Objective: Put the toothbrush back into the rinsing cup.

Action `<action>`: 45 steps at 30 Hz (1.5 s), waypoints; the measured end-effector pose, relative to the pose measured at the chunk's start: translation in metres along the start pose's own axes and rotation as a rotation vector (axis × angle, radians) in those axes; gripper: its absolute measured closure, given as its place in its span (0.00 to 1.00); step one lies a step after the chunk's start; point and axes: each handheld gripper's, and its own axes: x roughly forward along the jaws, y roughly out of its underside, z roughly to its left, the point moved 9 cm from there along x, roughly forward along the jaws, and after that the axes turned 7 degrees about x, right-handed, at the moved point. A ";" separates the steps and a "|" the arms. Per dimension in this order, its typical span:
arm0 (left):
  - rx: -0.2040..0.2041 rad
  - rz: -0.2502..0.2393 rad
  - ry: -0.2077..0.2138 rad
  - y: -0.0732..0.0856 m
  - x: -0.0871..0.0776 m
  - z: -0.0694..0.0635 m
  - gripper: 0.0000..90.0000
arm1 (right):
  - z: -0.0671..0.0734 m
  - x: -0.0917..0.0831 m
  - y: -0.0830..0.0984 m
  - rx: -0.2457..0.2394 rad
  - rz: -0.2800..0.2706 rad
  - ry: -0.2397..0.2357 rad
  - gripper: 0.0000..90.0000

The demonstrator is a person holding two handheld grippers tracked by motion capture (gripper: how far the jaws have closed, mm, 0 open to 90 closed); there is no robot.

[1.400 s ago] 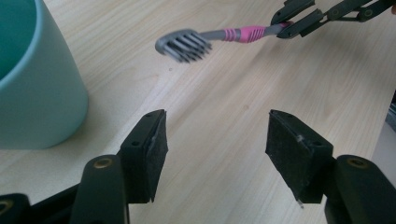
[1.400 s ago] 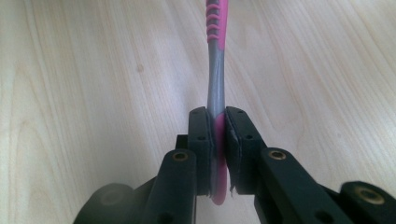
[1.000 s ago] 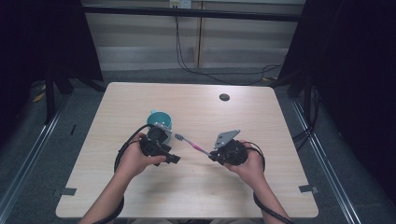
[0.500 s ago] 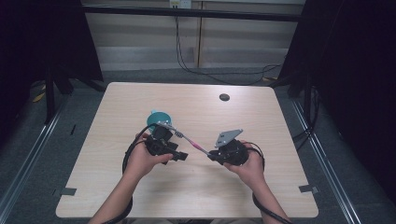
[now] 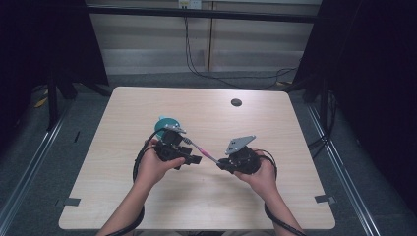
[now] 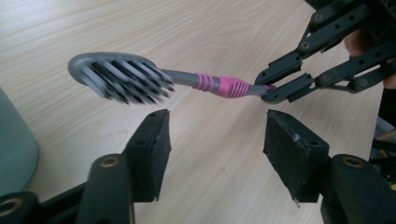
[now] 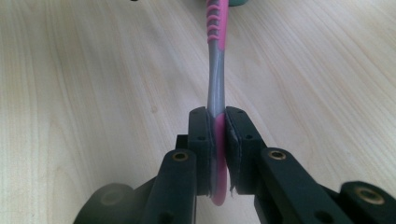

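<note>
High view: teal cup (image 5: 164, 122) stands just behind left hand-held gripper (image 5: 189, 158), contents hidden.

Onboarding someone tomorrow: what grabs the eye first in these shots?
The pink-and-grey toothbrush, held in the air over mid-table: the right tool clamps its handle end. The left tool stands open just below the bristle head, not touching. A teal cup stands behind the left tool.

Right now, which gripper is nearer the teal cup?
Left. The left gripper is right beside the teal cup; the right gripper, shut on the toothbrush handle, sits farther off.
</note>
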 end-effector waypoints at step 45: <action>-0.081 -0.146 0.019 -0.023 0.000 -0.001 0.74 | 0.014 0.010 -0.008 0.068 -0.036 -0.055 0.90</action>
